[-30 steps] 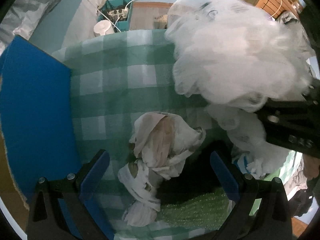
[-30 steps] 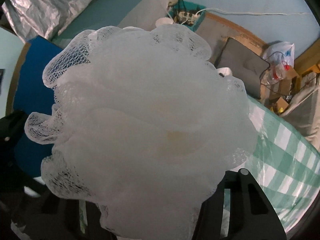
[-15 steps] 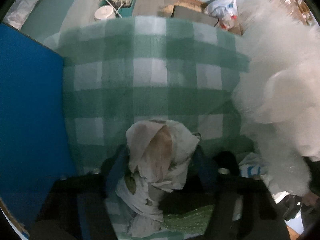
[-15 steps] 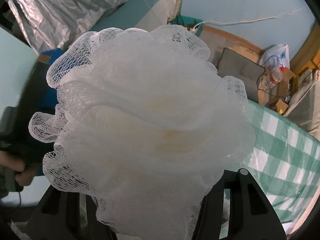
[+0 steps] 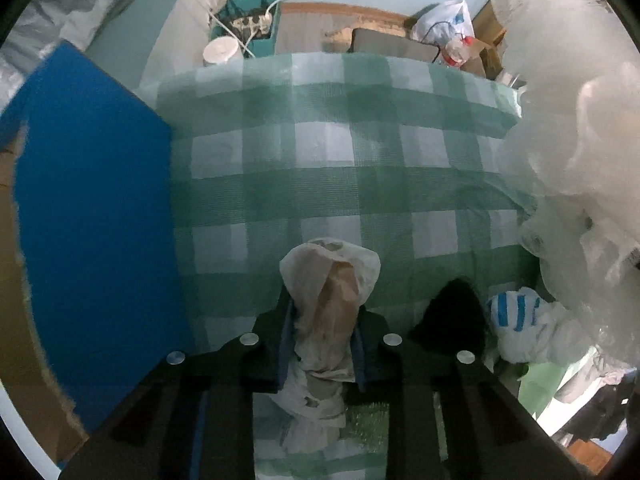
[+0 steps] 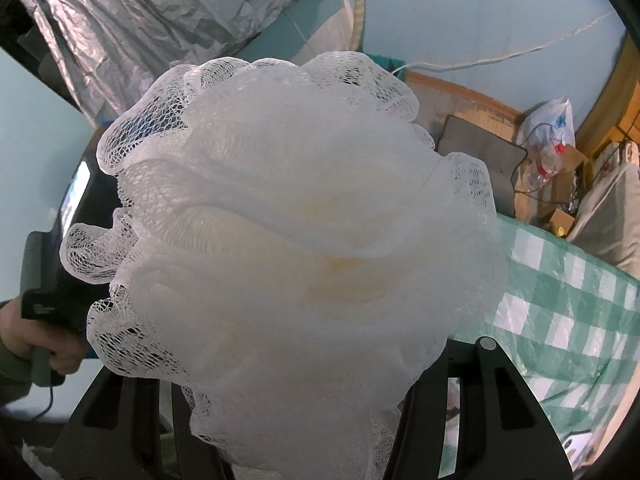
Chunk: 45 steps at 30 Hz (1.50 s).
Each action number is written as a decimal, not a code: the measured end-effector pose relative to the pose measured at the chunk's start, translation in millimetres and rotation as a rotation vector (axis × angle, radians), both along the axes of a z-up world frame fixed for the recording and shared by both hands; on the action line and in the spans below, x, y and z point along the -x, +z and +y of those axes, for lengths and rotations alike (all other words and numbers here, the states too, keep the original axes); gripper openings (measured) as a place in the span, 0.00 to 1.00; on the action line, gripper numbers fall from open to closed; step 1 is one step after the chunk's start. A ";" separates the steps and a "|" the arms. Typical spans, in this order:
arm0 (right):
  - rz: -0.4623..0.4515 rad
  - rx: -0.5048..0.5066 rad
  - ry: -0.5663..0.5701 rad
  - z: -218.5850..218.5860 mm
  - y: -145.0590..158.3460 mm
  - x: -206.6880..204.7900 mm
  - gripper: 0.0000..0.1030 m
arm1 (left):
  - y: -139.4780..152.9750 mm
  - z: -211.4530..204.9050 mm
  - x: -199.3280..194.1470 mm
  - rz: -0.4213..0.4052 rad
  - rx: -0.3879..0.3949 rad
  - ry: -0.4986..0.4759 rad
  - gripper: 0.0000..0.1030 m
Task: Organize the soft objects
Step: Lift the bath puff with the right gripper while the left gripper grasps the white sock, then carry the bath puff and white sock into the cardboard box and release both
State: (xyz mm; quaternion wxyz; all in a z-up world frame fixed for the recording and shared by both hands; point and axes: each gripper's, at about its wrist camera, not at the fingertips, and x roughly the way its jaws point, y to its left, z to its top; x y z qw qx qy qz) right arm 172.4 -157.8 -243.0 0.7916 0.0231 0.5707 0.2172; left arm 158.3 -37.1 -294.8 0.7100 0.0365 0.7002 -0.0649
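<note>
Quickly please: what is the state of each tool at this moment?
Left tool: jaws have just been closing, now shut on the crumpled white-and-tan cloth bundle.
Right tool: shut on the white mesh bath pouf.

Left wrist: straight down, close over checked cloth [image 5: 328,184]. Right wrist: steeply down; shares cloth.

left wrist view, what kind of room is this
Probably a cluttered room at home: a table under a green checked cloth, a power strip with cables on the floor, and cardboard boxes by the pale blue wall.
</note>
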 end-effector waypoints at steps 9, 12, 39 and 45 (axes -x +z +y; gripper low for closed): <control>-0.040 -0.019 -0.013 -2.6 13.8 12.2 0.51 | 52.6 8.5 17.8 -0.117 -0.004 0.031 0.21; -0.054 -0.025 -0.017 -1.7 20.3 16.5 0.51 | 70.1 12.2 27.0 -0.153 -0.001 0.047 0.21; -0.153 -0.093 0.019 15.4 77.5 42.0 0.51 | 175.5 31.3 68.9 -0.342 0.055 0.103 0.21; -0.163 -0.108 0.047 32.3 90.1 48.4 0.51 | 189.5 44.8 77.9 -0.361 0.061 0.121 0.21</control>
